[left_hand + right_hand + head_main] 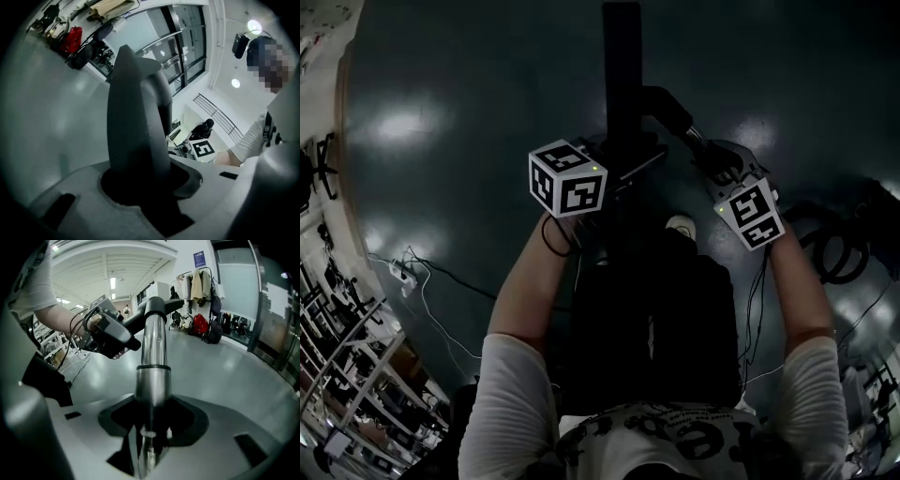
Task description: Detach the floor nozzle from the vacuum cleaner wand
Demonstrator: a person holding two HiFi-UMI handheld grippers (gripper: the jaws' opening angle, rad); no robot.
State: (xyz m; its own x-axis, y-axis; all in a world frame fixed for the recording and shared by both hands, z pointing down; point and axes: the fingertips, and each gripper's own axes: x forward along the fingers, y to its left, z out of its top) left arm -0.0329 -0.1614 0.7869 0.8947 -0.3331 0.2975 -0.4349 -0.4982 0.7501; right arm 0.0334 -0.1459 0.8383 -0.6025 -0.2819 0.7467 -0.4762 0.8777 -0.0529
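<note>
Jaws of the left gripper (pixel 140 187) are closed on the floor nozzle (pixel 136 117). Its dark grey body fills the gap between them and rises tall in front of the camera. The right gripper (pixel 150 427) has its jaws pinched on the vacuum wand (pixel 152 357), a bright metal tube that stands up out of the notch between them.

At the wand's far end sits a black collar (pixel 155 308). From that collar a black neck runs off to the left of the wand into the left gripper, so nozzle and wand look joined, with no gap visible at the collar. The left hand (pixel 92 324), wrapped round its gripper, shows to the left of the wand at about the collar's height.

From the head view both grippers are held up in front of the person. The nozzle appears as a dark upright bar to the left of the wand, and each marker cube (pixel 568 178) sits nearer the person than the wand. White sleeves (pixel 517 394) cover the upper arms.

Beneath the wand lies a dark glossy floor (pixel 441 94) with pale lamp reflections on it. Cables (pixel 422 272) trail across it well to the left of the wand. In the right gripper view, coats on a rack (pixel 201 282) and a red bag (pixel 200 324) stand far beyond the wand, to its right.
</note>
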